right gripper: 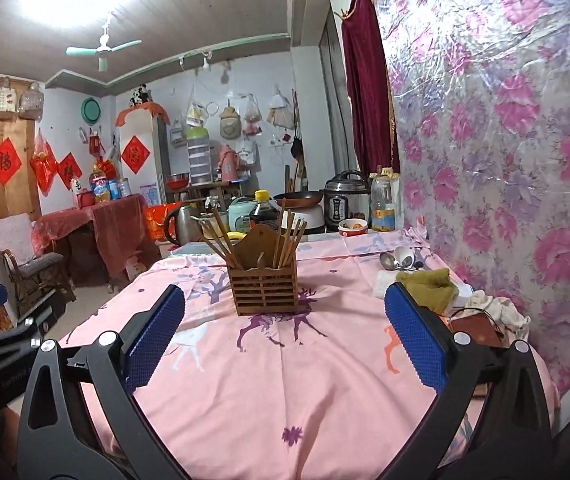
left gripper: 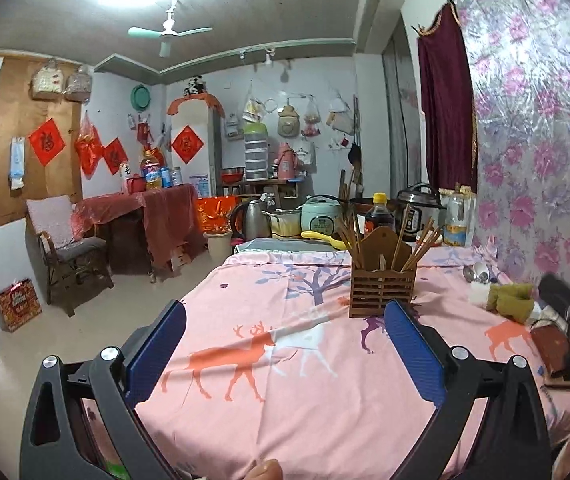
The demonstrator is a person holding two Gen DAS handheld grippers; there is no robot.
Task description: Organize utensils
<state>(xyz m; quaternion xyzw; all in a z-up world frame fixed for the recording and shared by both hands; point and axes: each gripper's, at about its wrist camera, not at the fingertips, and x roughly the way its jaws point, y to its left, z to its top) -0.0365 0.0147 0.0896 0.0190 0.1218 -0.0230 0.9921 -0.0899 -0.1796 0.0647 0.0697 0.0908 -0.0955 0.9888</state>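
Chopsticks (right gripper: 285, 236) are fanned out of a slatted wooden holder (right gripper: 267, 290), standing upright on the pink deer-print cloth (right gripper: 285, 380) that covers the bench, out in the open middle. And look, loose spoons (right gripper: 399, 260) lie on the cloth over by the floral wall covering (right gripper: 505, 160), beyond a pile of rags: an olive cloth (right gripper: 429, 284) on a white one, with a small brown box (right gripper: 475, 328) just beside them.

Both tools are empty-handed! The right gripper (right gripper: 285, 336) has its blue-padded jaws spread wide, nothing between them but cloth, and the left gripper (left gripper: 285, 344) shows the same, jaws wide and bare. From the left wrist view, the right tool's dark body sits blurred at the far right edge.

Relative to the jaws, the holder stands ahead of both: almost dead centre between the right gripper's pads, slightly left of centre, and ahead toward the right pad for the left gripper. The spoons lie ahead and right of the right gripper, past the rag pile.

Where could this go wrong? My read is that the spoons are the likely pick, and the rags sit right in the approach line, so a jaw could snag fabric instead of metal. The holder looks light and top-heavy with those splayed sticks; a nudge from a wide jaw could tip it. The loose cloth could also bunch and drag everything.
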